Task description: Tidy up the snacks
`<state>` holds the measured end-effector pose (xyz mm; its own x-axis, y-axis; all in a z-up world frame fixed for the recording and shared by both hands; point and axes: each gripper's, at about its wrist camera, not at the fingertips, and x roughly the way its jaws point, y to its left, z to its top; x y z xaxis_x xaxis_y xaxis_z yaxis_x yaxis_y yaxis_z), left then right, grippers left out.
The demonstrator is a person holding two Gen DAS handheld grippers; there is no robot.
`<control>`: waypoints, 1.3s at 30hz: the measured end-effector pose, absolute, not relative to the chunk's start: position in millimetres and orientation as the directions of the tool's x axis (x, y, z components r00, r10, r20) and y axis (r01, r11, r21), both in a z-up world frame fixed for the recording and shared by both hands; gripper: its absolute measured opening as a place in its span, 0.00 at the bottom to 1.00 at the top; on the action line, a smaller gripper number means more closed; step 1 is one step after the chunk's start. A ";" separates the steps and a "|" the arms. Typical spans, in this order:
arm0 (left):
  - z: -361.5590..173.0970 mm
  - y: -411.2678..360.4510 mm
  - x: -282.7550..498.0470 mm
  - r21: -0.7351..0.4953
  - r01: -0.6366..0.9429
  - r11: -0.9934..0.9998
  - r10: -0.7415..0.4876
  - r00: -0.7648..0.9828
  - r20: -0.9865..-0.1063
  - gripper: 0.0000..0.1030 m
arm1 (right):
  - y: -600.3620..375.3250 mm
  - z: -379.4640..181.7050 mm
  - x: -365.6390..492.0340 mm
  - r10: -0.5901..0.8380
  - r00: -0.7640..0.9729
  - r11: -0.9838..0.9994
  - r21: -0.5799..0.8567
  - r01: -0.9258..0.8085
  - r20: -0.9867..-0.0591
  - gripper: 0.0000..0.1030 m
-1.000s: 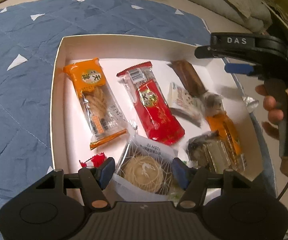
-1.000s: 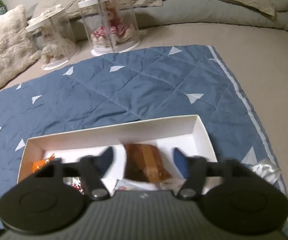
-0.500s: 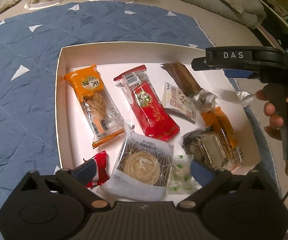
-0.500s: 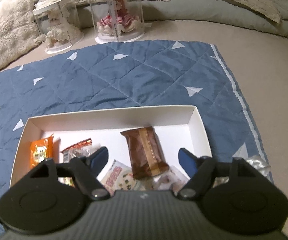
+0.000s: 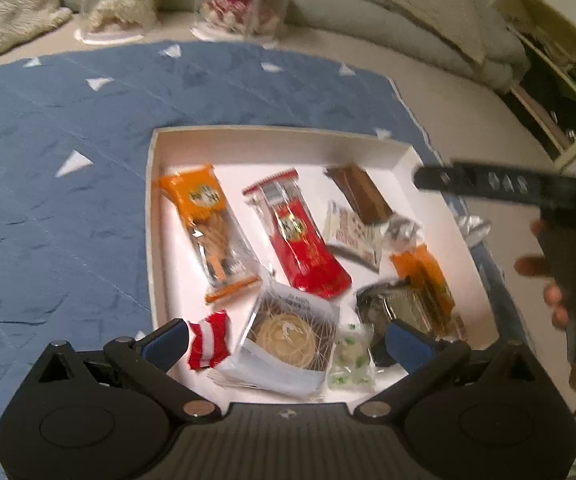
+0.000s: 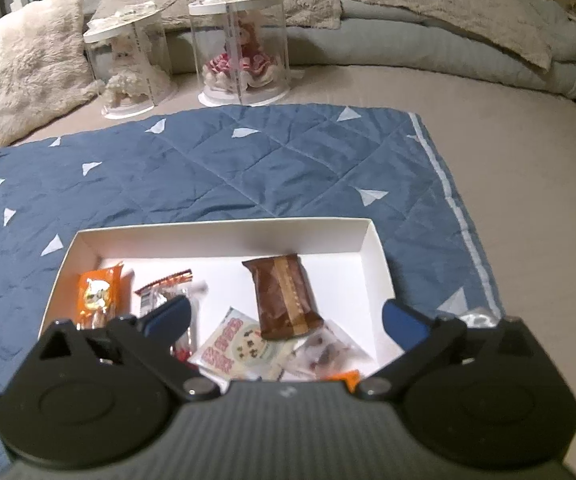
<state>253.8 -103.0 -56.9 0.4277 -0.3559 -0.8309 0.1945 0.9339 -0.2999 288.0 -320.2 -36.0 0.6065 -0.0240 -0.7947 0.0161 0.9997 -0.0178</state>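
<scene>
Left gripper [image 5: 288, 334]: jaws spread wide, empty, round wafer packet [image 5: 288, 330] lying released just beneath. Right gripper [image 6: 284, 320]: jaws opening, empty, brown bar [image 6: 284, 296] just ahead in the white box [image 6: 224, 236]. Judged between placements; one foil snack [image 5: 474, 226] outside the box remains to collect

Beige bed [image 6: 508, 128], fluffy pillow [image 6: 28, 60], grey duvet [image 6: 428, 44], dim light

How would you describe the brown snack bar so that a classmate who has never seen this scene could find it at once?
Start at the blue quilt and find the white box lying on it. The brown snack bar lies near the box's far right corner. It is the only plain brown wrapper, with a lighter stripe down its middle; its neighbours are red, orange or white.
</scene>
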 end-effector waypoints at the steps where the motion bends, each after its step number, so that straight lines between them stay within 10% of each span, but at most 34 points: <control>1: -52.7 -100.1 251.8 -0.299 0.185 0.936 -0.351 0.442 -0.825 1.00 | -319.9 -32.9 284.2 -0.021 0.610 1.000 -0.017 0.012 -0.792 0.99; 39: 56.2 -75.8 80.2 0.025 0.089 0.996 -0.066 0.873 -0.483 1.00 | -312.6 51.0 74.9 0.082 0.840 0.996 0.069 -0.053 -0.537 0.99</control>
<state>80.2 -75.8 56.2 0.8730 -0.0657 -0.4832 0.0888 0.9957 0.0251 74.9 -312.6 51.0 0.8399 0.0820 -0.5366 -0.0530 0.9962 0.0693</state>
